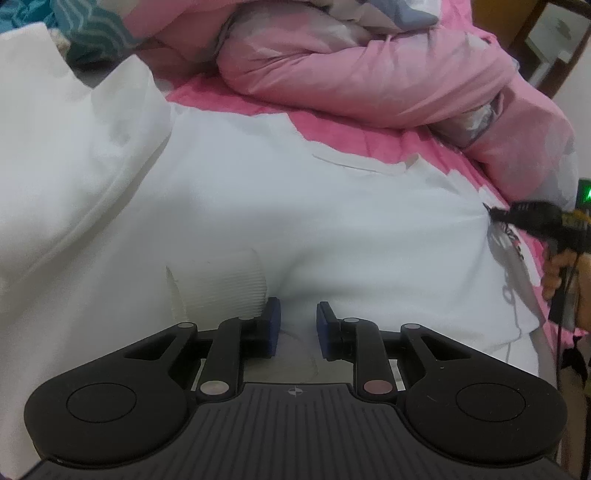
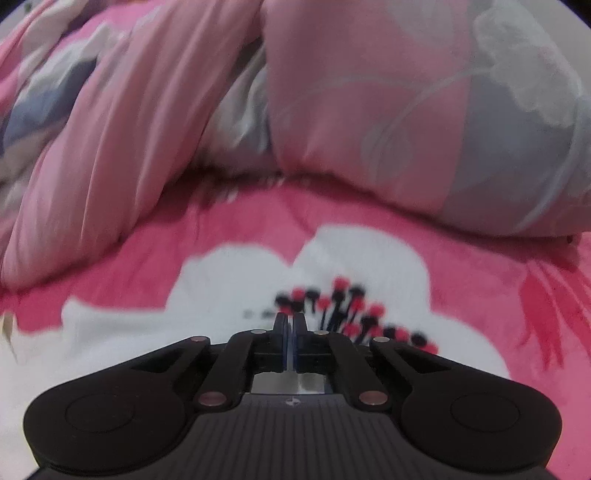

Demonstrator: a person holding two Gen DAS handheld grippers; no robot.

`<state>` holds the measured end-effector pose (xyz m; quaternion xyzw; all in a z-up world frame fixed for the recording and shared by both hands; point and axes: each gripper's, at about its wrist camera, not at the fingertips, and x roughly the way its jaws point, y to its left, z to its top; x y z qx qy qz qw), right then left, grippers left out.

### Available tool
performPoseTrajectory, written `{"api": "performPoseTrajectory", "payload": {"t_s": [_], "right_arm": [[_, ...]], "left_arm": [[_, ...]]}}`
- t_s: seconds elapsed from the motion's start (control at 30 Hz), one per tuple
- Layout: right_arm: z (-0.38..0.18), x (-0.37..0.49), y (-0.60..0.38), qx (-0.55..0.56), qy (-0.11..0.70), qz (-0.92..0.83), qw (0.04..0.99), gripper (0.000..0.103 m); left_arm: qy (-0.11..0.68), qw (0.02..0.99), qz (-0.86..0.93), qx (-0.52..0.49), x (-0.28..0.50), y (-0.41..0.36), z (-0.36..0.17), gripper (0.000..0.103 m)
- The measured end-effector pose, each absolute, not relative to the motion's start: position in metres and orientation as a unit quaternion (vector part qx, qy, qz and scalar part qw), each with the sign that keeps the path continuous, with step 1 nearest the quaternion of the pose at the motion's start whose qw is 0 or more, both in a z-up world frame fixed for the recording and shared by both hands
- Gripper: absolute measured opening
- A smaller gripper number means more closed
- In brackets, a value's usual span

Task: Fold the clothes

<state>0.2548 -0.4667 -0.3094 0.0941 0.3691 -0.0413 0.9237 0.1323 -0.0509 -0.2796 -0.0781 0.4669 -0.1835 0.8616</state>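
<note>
A white sweatshirt [image 1: 258, 206] lies spread on the pink bed sheet [image 1: 332, 125]. Its ribbed cuff [image 1: 221, 284] sits just ahead of my left gripper [image 1: 297, 328], which is open, low over the cloth, with nothing between its blue pads. My right gripper shows at the right of the left wrist view [image 1: 493, 213], pinching the sweatshirt's right edge. In the right wrist view the right gripper [image 2: 290, 334] is shut on a thin fold of white cloth over the flowered sheet [image 2: 480, 266].
A rumpled pink and grey quilt [image 1: 369, 74] is heaped along the far side of the bed; it also fills the top of the right wrist view [image 2: 332, 110]. A teal patterned cloth [image 1: 85, 29] lies at the far left. Wooden furniture [image 1: 554, 44] stands at the far right.
</note>
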Motion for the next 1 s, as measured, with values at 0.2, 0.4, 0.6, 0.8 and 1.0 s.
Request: {"api": "performPoseTrajectory", "payload": {"t_s": [0.2,0.4,0.6,0.8,1.0], "right_arm": [[-0.283,0.230,-0.443,0.093,0.378,0.011,0.921,0.001],[-0.313,0.250,-0.418,0.084,0.428,0.052,0.898,0.000],[-0.276,0.225,-0.409,0.131,0.395,0.055,0.908,0.002],[-0.282,0.183,-0.362,0.071,0.451,0.133,0.880,0.003],[-0.310,0.206,-0.327,0.090,0.434,0.134,0.886,0.003]], "left_arm": [[0.468,0.863,-0.171,-0.080,0.130,-0.038,-0.279,0.023],[0.464,0.866,-0.172,-0.074,0.127,-0.037,-0.280,0.023],[0.442,0.880,-0.160,-0.062,0.119,-0.031,-0.257,0.024],[0.428,0.881,-0.198,-0.040,0.122,-0.045,-0.251,0.030],[0.468,0.866,-0.172,-0.032,0.128,-0.055,-0.278,0.031]]}}
